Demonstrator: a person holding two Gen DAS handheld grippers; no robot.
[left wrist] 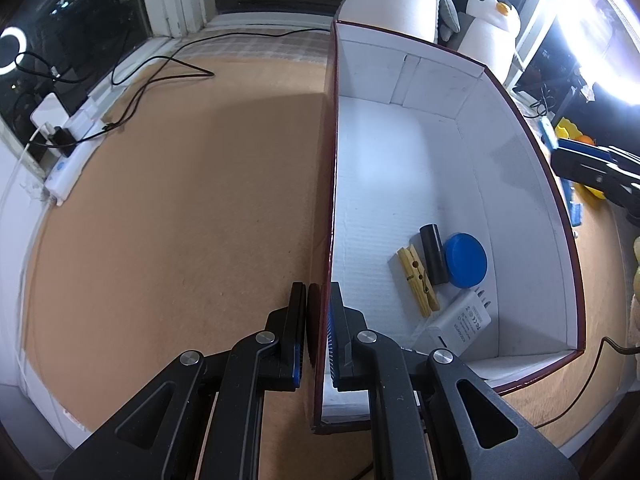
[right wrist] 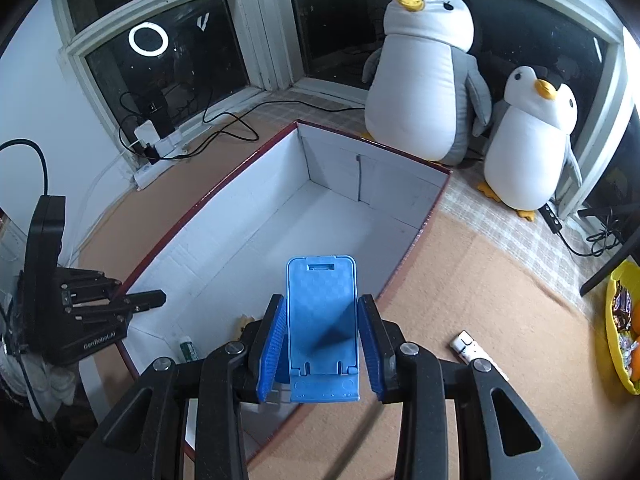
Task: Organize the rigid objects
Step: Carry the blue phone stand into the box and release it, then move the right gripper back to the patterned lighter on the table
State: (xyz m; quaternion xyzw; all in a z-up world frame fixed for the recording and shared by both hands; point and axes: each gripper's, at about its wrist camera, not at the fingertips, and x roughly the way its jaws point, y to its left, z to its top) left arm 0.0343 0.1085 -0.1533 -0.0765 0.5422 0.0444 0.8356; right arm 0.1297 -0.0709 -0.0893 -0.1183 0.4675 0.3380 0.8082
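A tan counter (left wrist: 180, 200) runs up to dark windows (right wrist: 168, 60), and one ring light (right wrist: 148, 40) is mirrored in the glass. Two plush penguins stand at the back, one large (right wrist: 424, 80) and one small (right wrist: 528, 140). One white power strip (left wrist: 68, 168) lies at the counter's left edge with black cables trailing from it.

One open box (left wrist: 400, 160), white inside with a dark red outside, takes the middle of the counter. Four things lie together in its near corner: one wooden clothespin (left wrist: 418, 282), one black cylinder (left wrist: 434, 254), one blue round lid (left wrist: 466, 260) and one white charger (left wrist: 460, 322). The clothespin, cylinder and lid lie side by side, with the charger just in front of them.

The left tongs (left wrist: 319, 320) are clamped narrow on the box's left wall, one finger outside and one inside.

The right tongs (right wrist: 322, 340) hold one blue phone stand (right wrist: 322, 312) by its two side edges, upright, above the near right edge of the box.

One small white object (right wrist: 476, 354) lies on the counter to the right of the box, and one yellow tray (right wrist: 618, 320) of snacks sits at the far right edge.
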